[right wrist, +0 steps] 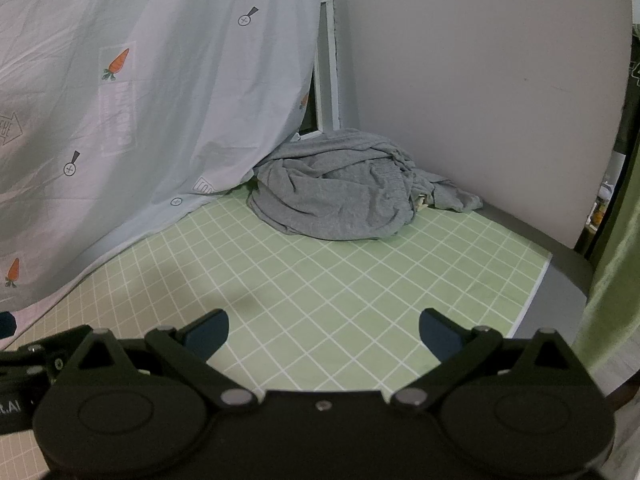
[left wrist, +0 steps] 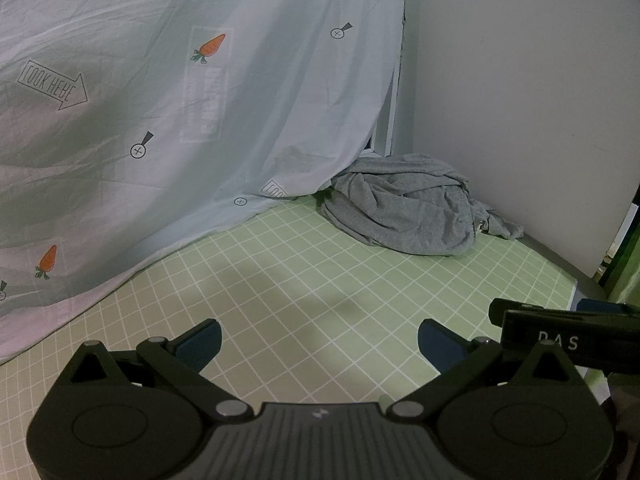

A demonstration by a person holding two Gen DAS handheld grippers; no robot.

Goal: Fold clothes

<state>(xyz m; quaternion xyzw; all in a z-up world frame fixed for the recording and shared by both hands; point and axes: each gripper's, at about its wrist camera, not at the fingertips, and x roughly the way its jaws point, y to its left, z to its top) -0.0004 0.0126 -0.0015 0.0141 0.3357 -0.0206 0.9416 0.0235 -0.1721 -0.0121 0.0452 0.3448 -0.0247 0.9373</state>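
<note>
A crumpled grey garment [left wrist: 408, 208] lies in a heap on the green checked mat [left wrist: 304, 280], in the far corner against the wall. It also shows in the right wrist view [right wrist: 340, 196], on the same mat [right wrist: 360, 280]. My left gripper [left wrist: 320, 344] is open and empty, low over the mat, well short of the garment. My right gripper [right wrist: 324, 334] is open and empty too, beside the left one. Part of the right gripper shows at the right edge of the left wrist view [left wrist: 560, 332].
A pale sheet printed with carrots and arrows [left wrist: 160, 100] hangs along the left and drapes onto the mat. A plain wall [left wrist: 520, 80] stands behind the garment. The mat's right edge [right wrist: 536, 292] meets a grey surface. A green curtain [right wrist: 612, 280] hangs at far right.
</note>
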